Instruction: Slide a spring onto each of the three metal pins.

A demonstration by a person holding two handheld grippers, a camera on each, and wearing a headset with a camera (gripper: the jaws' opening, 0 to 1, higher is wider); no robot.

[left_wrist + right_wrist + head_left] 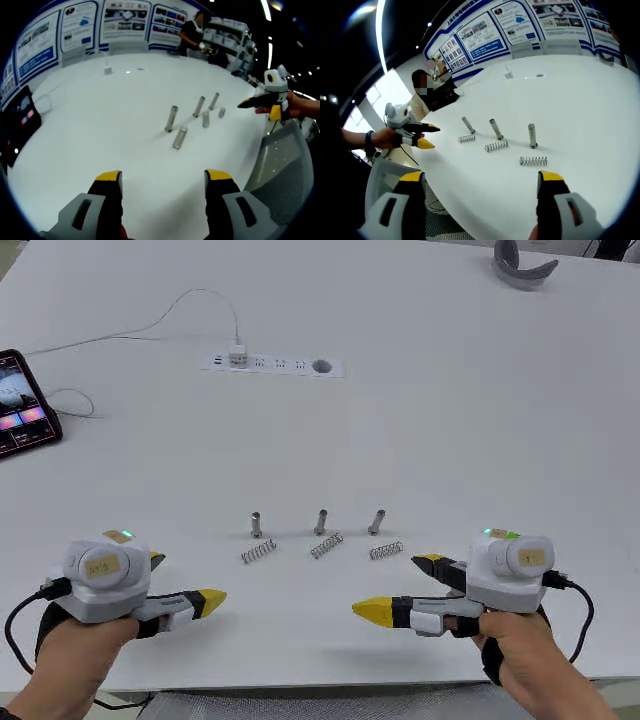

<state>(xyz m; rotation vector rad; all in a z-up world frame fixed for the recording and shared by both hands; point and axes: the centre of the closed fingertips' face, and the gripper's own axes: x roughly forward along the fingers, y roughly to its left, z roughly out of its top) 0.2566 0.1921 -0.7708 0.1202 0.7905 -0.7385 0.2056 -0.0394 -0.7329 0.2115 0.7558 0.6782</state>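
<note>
Three short metal pins stand upright in a row on the white table: left pin (256, 525), middle pin (321, 522), right pin (377, 522). In front of each lies a loose spring: left spring (259, 552), middle spring (327, 545), right spring (386, 551). None of them is on a pin. My left gripper (188, 580) is open near the front edge, left of the row, with nothing between its yellow-tipped jaws. My right gripper (395, 585) is open too, just right of the right spring. The right gripper view has that spring (533, 161) closest, ahead of the right gripper (480, 176).
A white power strip (272, 364) with a plugged charger and cable lies at the back centre. A tablet (20, 405) sits at the left edge. A grey curved object (522, 268) rests far back right. The table's front edge runs just below my hands.
</note>
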